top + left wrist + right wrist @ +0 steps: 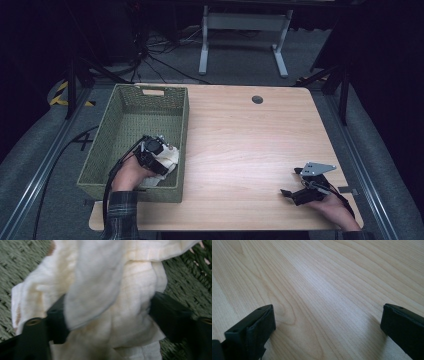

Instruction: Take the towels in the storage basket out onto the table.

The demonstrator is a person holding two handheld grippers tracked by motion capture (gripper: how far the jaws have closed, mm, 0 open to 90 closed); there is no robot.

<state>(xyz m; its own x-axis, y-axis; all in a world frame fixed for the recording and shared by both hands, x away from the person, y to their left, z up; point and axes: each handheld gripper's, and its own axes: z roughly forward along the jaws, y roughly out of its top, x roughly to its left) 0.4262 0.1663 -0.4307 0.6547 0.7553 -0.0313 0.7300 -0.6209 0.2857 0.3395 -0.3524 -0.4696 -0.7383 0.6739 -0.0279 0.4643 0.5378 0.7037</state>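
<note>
high view, green woven basket (131, 117) holding white cloth (167, 159), left claw (161, 152) pinching cloth, right claw (292, 192) spread

Basket (181, 125) walls hem the cloth (167, 159); bare table (250, 145) lies beyond.

The basket (125, 120) sits on the table's (250, 145) left; the cloth (167, 162) lies in its near right corner, between my left gripper's (155, 150) jaws.

White cloth (107, 302) blurred, cut off at top and bottom edges.
</note>
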